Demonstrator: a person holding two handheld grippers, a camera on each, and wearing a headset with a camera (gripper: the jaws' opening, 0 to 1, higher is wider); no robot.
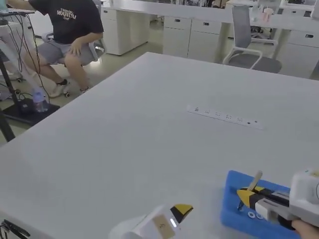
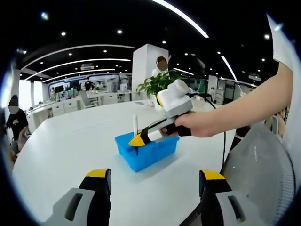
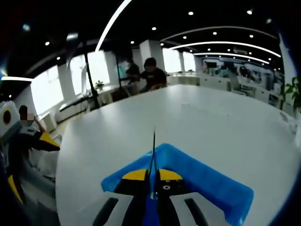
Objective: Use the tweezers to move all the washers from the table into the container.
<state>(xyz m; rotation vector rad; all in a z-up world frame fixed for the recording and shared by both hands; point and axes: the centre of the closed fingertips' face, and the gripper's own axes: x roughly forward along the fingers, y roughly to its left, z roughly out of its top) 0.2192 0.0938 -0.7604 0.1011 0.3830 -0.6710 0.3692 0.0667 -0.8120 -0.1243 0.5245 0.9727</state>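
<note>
A blue container (image 1: 230, 205) sits near the table's front right. My right gripper (image 1: 242, 195) hangs over it, shut on the pale tweezers (image 1: 256, 181), whose free end sticks up and away. In the right gripper view the jaws (image 3: 153, 176) pinch the thin tweezers (image 3: 153, 146) above the container (image 3: 211, 186). Two small pale rings that look like washers (image 1: 254, 215) lie inside, by the gripper. My left gripper (image 2: 155, 181) stands open with nothing between its fingers, a short way from the container (image 2: 155, 153). In the head view it (image 1: 180, 211) is at the bottom centre.
A white power strip (image 1: 224, 117) lies further back on the wide white table (image 1: 124, 144). A person (image 1: 70, 30) sits past the table's far left edge, with a water bottle (image 1: 40, 102) on the floor. A grey office chair (image 1: 246, 45) stands behind.
</note>
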